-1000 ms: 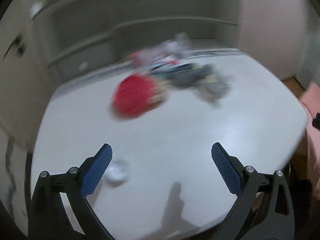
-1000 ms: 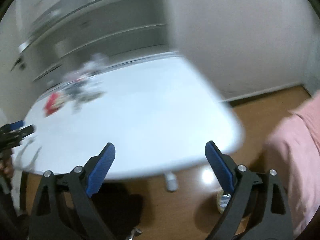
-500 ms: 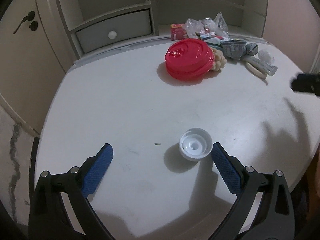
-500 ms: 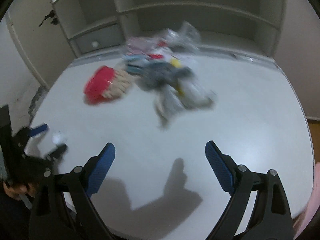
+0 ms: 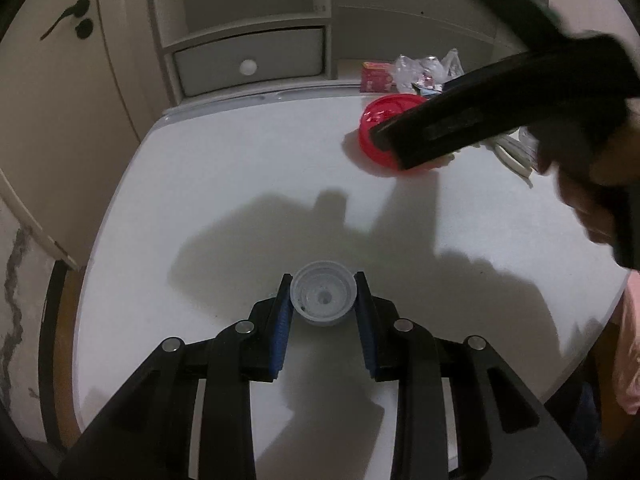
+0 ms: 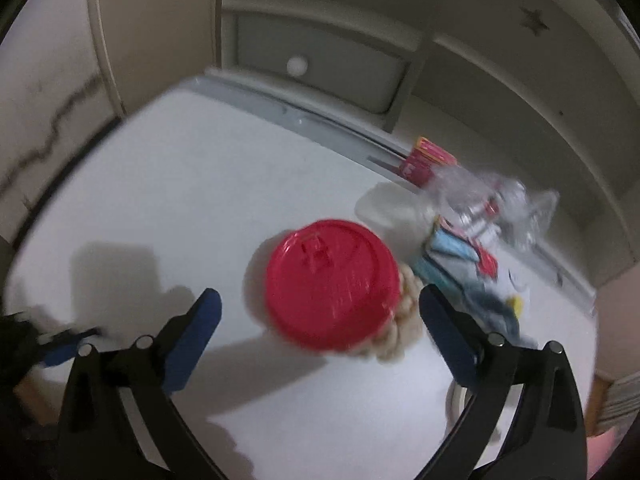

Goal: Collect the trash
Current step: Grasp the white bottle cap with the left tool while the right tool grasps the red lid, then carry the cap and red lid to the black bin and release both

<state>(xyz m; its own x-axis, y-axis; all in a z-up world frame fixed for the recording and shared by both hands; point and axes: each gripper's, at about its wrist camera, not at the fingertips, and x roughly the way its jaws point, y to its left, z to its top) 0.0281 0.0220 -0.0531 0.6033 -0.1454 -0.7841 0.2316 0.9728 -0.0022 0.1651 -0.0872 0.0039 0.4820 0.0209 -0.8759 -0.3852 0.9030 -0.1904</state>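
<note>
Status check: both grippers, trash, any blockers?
Left gripper shut on white bottle cap. Right gripper open, jaws straddling red lid. Wrapper pile beyond lid; nothing blocking.

the counter (image 5: 224, 184) is showing plain white with grey shadows lying across it. the bottle cap (image 5: 323, 298) is looking pale translucent white. the left gripper (image 5: 323, 308) is showing black arms with blue ribbed fingers (image 5: 280, 332), and the right gripper (image 6: 320, 320) is wearing the same black, its fingers (image 6: 448, 336) blue too. the lid (image 6: 332, 284) is glowing bright red, with a cream, knobbly wrapper (image 6: 400, 328) peeking beside it. the small box (image 6: 428, 158) is showing pink-red with a yellow edge. the crumpled plastic bag (image 6: 480, 196) is looking clear with red flecks. the wrappers (image 6: 464, 264) are mixing light blue, grey, red and yellow. the drawer (image 5: 248, 60) is showing grey with a white knob (image 5: 247, 67). the door handle (image 5: 66, 18) is looking black against cream.
</note>
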